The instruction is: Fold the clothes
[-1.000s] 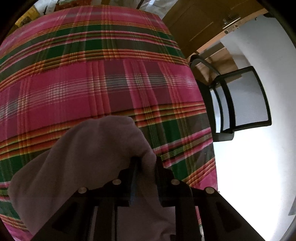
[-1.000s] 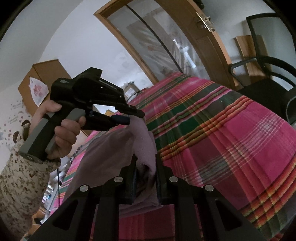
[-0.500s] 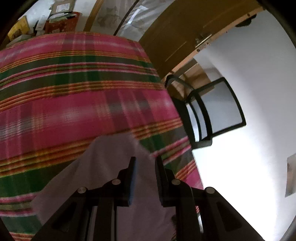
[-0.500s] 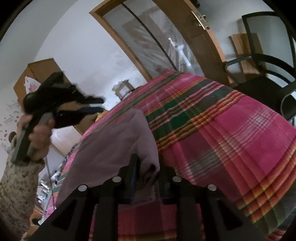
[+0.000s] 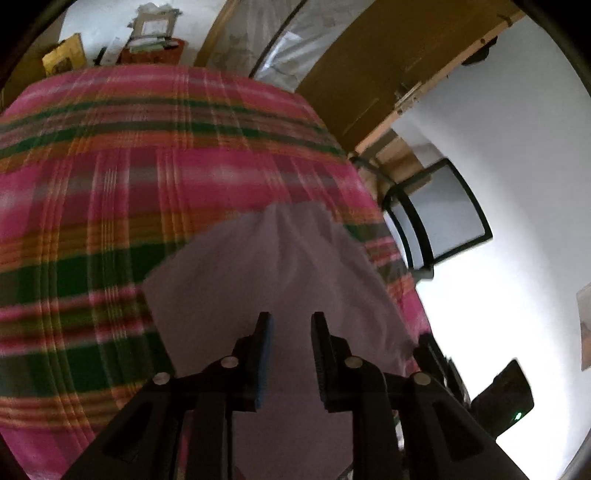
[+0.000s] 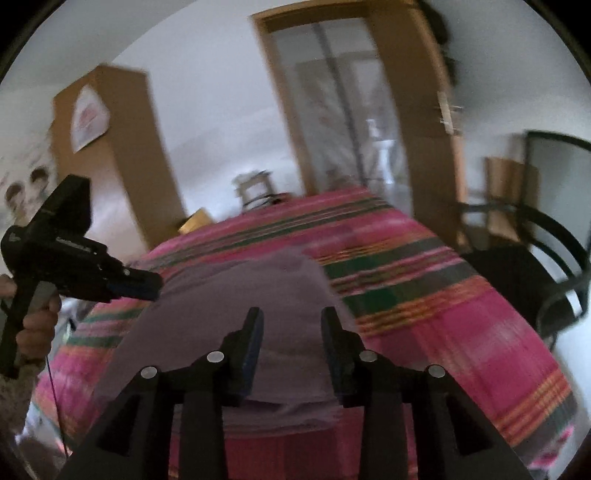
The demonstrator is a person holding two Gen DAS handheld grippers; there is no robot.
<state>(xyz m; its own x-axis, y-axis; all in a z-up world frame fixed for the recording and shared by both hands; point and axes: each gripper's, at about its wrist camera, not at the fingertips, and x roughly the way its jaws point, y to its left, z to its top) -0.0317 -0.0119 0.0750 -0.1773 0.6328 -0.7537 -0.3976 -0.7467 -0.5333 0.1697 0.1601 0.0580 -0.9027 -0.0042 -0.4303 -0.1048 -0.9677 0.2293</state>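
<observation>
A pale lavender garment (image 5: 266,280) lies folded on the pink and green plaid bed cover (image 5: 110,184). My left gripper (image 5: 291,321) hovers over its near part, jaws opening, with no cloth pinched between the pads. In the right wrist view the same garment (image 6: 240,295) lies flat behind my right gripper (image 6: 291,317). The right jaws are opening wide and no cloth is caught between them. The left gripper (image 6: 147,290) shows there at the left, off the garment's edge, held by a hand (image 6: 37,325).
A black mesh chair (image 6: 535,258) stands at the bed's right side, also in the left wrist view (image 5: 443,210). Beyond the bed are a wooden door (image 6: 424,147) and a tall wooden cabinet (image 6: 110,147). Boxes and papers (image 5: 147,33) sit past the far end.
Both grippers were pinching the lifted garment; both have let go and it now lies flat on the bed. The left gripper has pulled away to the left. The right jaws have widened.
</observation>
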